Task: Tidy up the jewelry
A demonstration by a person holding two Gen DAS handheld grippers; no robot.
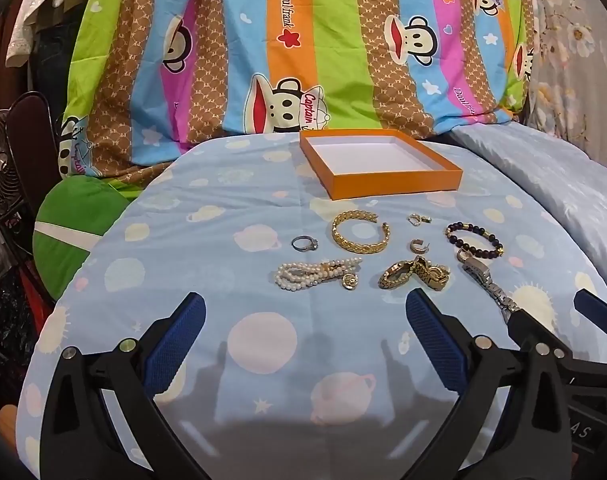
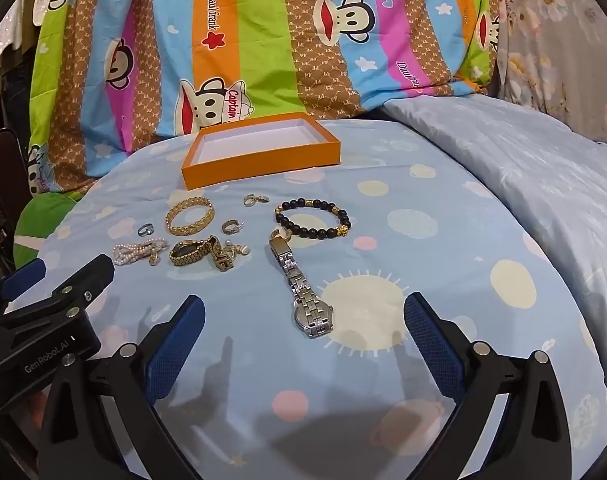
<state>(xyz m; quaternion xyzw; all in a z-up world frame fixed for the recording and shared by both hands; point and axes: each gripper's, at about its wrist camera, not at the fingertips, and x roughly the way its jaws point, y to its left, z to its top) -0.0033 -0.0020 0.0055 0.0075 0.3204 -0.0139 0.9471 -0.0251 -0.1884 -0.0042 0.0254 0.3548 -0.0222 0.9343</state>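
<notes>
While nothing has gone into the box yet, the layout reads as a sorting start:

Box: the orange box (image 1: 377, 164) sits at 12 o'clock beyond the jewelry, its white inside bare, likely set there as the place for every piece.

Jewelry: spread apart on the blue sheet (image 1: 207, 216), probably so each piece can be pinched alone; gold bangle (image 1: 360, 231) mid-cluster, silver ring (image 1: 304, 243) at its 9 o'clock, pearl strand (image 1: 317, 275) at 7 o'clock, gold watch (image 1: 413, 275) at 5 o'clock, bead bracelet (image 2: 311, 218) at 3 o'clock, two small earrings (image 1: 417, 232) between bangle and beads.

Silver watch: the silver watch (image 2: 303, 284) lies stretched flat, nearest the right tool, at its 12 o'clock.

Left gripper: the left gripper (image 1: 305, 334) hovers wide open, holding nothing, pearls and gold watch just ahead.

Right gripper: the right gripper (image 2: 303, 336) is spread wide and empty, the watch face lying between its tips; I judge this piece the handiest first pick.
</notes>
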